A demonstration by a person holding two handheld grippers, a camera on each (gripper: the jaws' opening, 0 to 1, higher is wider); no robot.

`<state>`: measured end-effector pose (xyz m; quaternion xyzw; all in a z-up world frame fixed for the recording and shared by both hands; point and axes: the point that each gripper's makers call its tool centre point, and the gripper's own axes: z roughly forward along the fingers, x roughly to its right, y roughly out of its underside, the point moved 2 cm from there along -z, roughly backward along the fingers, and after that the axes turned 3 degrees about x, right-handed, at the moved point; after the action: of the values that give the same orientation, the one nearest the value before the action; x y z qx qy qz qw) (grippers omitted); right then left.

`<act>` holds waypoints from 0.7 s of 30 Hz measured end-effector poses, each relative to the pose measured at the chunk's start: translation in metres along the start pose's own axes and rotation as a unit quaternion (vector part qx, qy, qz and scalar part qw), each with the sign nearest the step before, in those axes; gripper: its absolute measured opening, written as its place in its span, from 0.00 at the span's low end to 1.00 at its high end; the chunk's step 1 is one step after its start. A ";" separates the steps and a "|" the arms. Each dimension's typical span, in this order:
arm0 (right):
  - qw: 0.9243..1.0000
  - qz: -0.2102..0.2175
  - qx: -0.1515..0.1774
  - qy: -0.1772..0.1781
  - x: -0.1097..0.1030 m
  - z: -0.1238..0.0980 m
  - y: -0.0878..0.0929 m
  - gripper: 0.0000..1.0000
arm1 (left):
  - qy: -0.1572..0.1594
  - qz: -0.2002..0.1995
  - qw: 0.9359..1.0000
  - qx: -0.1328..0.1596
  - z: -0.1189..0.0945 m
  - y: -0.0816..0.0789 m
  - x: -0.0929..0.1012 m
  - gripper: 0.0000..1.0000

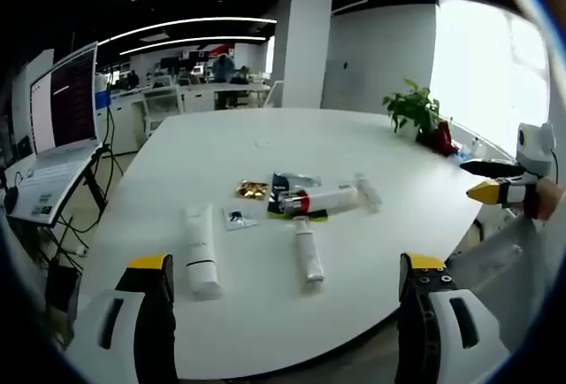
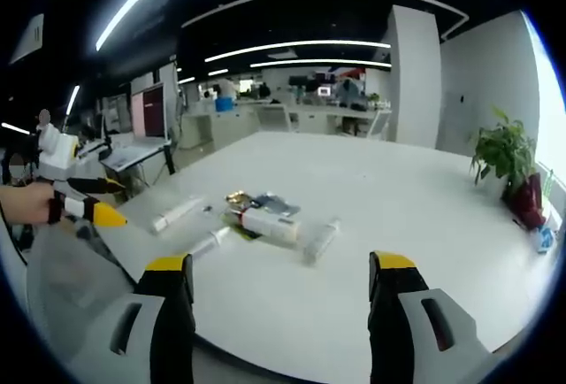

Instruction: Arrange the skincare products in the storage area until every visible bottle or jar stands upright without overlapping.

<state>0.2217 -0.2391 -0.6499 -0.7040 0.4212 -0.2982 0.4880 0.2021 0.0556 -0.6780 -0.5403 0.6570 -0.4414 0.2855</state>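
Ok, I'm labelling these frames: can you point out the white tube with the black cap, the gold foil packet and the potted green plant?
White tube with black cap (image 1: 201,260): left gripper view, mid-body.
Gold foil packet (image 1: 252,190): left gripper view, centre of the foil.
Potted green plant (image 2: 506,156): right gripper view, the leaves.

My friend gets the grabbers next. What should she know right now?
Left gripper: open, empty, held back from the table.
Right gripper: open, empty, also back.
Things: two white tubes lie flat nearest the front edge; a red-banded tube, clear bottle, gold packet and sachet sit mid-table, some overlapping.
Done: nothing stands upright.
Left: stand everything up, spaced apart.
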 end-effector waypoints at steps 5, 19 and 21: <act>1.000 0.001 0.008 -0.003 -0.001 -0.001 -0.003 0.87 | -0.001 0.001 1.000 -0.002 0.000 0.001 -0.001 0.99; 1.000 0.023 0.009 0.001 0.006 -0.001 -0.002 1.00 | 0.014 0.000 1.000 0.001 0.001 0.000 0.001 0.99; 0.999 0.032 0.006 0.002 0.007 0.000 -0.001 1.00 | 0.024 -0.010 1.000 0.008 0.000 -0.004 0.003 0.99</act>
<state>0.2252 -0.2455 -0.6488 -0.6869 0.4427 -0.2860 0.5004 0.2030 0.0525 -0.6742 -0.5340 0.6550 -0.4617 0.2696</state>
